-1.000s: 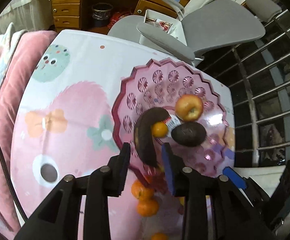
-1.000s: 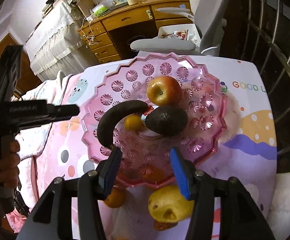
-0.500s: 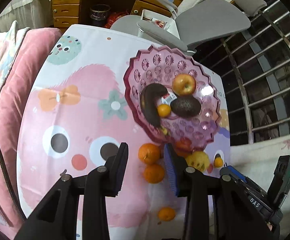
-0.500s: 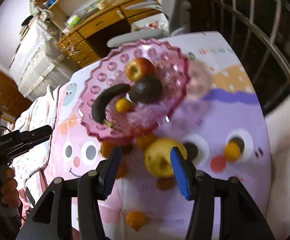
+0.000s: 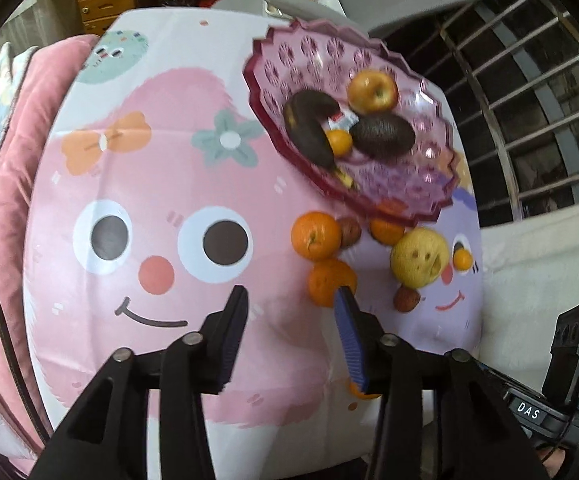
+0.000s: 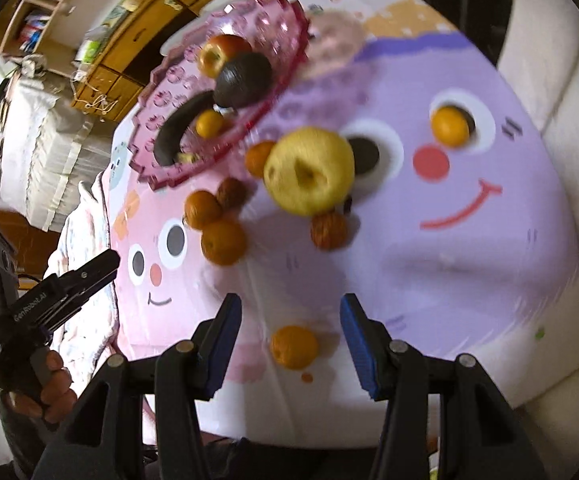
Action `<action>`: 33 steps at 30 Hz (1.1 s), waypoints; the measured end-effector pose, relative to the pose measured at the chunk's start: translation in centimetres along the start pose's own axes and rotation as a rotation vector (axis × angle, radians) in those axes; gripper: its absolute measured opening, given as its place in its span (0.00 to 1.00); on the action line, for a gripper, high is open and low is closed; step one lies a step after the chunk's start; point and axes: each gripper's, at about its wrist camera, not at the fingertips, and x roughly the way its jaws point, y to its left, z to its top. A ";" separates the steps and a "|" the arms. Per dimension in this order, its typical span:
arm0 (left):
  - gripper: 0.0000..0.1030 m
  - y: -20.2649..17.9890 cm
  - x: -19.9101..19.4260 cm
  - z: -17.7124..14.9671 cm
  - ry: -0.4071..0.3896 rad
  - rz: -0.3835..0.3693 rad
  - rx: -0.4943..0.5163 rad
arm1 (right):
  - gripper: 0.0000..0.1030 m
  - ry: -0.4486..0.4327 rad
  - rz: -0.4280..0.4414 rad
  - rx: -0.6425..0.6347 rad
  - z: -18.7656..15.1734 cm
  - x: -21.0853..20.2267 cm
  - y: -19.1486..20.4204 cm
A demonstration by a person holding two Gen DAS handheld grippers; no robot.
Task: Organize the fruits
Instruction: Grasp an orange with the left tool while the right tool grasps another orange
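Pulled back from the pink scalloped plate (image 5: 441, 184), now small in the upper right of the left wrist view, with more loose fruit showing below it. Left gripper (image 5: 291, 304) just been spreading, nothing between its fingers; right gripper (image 6: 289, 312) parted and empty above a small orange (image 6: 293, 347) at lower centre. On the plate: blackened banana (image 5: 305, 132), curved, long axis from upper left to lower right; dark avocado (image 5: 382, 137) lying crosswise; apple (image 5: 372, 92). Yellow pear (image 6: 309, 170) below the rim, bruised brown
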 end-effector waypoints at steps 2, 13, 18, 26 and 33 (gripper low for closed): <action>0.51 -0.2 0.7 -0.2 0.019 -0.006 0.020 | 0.50 0.022 0.004 0.033 -0.9 0.6 -0.1; 0.69 -2.4 6.0 -0.1 0.143 -0.078 0.114 | 0.50 0.154 -0.036 0.135 -3.2 4.5 0.4; 0.69 -2.7 7.9 0.8 0.166 -0.075 0.102 | 0.50 0.198 -0.065 0.170 -3.9 5.8 0.6; 0.69 -2.9 10.1 2.0 0.196 -0.054 0.096 | 0.50 0.258 -0.110 0.190 -4.3 7.8 1.1; 0.64 -3.1 11.7 2.5 0.220 -0.081 0.099 | 0.47 0.274 -0.148 0.195 -3.9 8.9 1.5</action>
